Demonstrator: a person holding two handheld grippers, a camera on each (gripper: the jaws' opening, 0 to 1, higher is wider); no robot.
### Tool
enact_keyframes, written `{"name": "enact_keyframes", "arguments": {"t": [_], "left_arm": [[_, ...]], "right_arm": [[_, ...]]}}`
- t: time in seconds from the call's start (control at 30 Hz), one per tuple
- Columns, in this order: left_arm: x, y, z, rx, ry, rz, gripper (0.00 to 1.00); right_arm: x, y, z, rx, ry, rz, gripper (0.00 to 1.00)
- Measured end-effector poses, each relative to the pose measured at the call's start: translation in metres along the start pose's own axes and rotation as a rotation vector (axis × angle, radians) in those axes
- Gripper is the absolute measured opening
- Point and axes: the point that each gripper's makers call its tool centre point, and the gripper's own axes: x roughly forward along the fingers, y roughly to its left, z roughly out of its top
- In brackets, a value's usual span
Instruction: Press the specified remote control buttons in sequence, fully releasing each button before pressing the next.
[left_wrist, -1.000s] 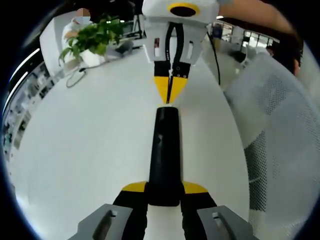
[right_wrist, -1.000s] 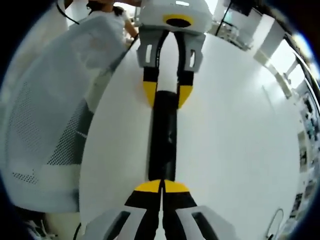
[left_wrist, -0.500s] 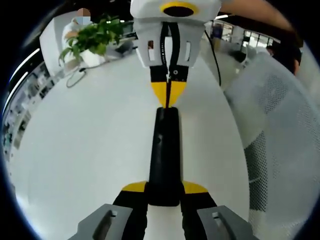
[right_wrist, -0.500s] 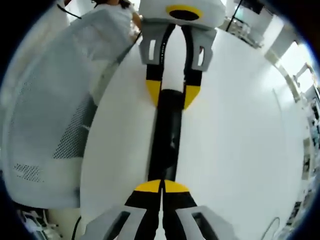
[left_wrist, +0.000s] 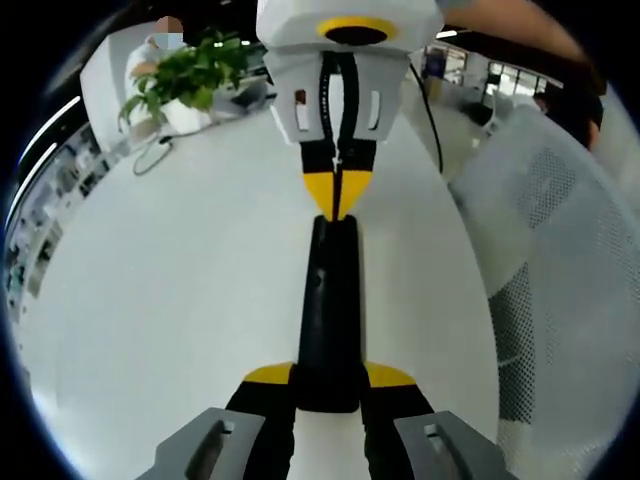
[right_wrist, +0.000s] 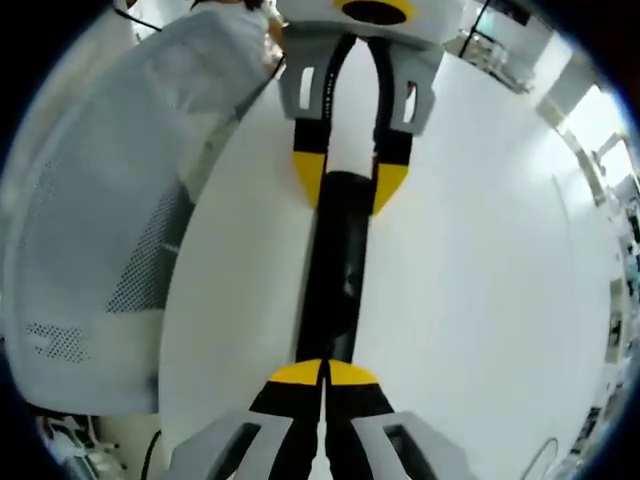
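Your left gripper (left_wrist: 328, 385) clamps the near end of the remote (left_wrist: 328, 310), one yellow-tipped jaw on each side of the black body. The remote lies flat on the white bench (left_wrist: 170, 300) and runs straight away from you, up the middle of the left gripper view.

Your right gripper (left_wrist: 338, 212) comes in from the far side with its jaws pressed together into a single yellow point. That point sits on the remote's far end; whether it is pushing a button or only touching the top, you cannot tell from here.

In the right gripper view the same layout appears from the other side. Your right gripper (right_wrist: 323, 378) has its jaws closed, with only a thin dark seam between the tips, resting on the near end of the remote (right_wrist: 335, 280). Your left gripper (right_wrist: 348, 190) holds the far end between its spread jaws. The buttons are too dark to make out.

A white mesh chair (left_wrist: 560, 300) stands just beside the bench edge, on the right of the left gripper view. A potted plant (left_wrist: 185, 75) and a cable (left_wrist: 150, 155) sit at the bench's far side, well apart from the remote.
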Motion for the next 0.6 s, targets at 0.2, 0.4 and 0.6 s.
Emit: {"name": "enact_keyframes", "arguments": {"t": [0.2, 0.4, 0.6], "left_arm": [[0.0003, 0.0009, 0.0002, -0.003, -0.007, 0.001, 0.24], [-0.0002, -0.0004, 0.0006, -0.005, -0.015, 0.001, 0.24], [-0.0006, 0.0001, 0.0003, -0.003, -0.016, 0.0, 0.24]], "right_arm": [[0.0006, -0.002, -0.0015, 0.021, -0.004, -0.001, 0.0], [0.0016, -0.0039, -0.003, 0.036, -0.013, -0.003, 0.0], [0.0022, -0.0046, -0.0029, 0.042, -0.022, -0.013, 0.0]]}}
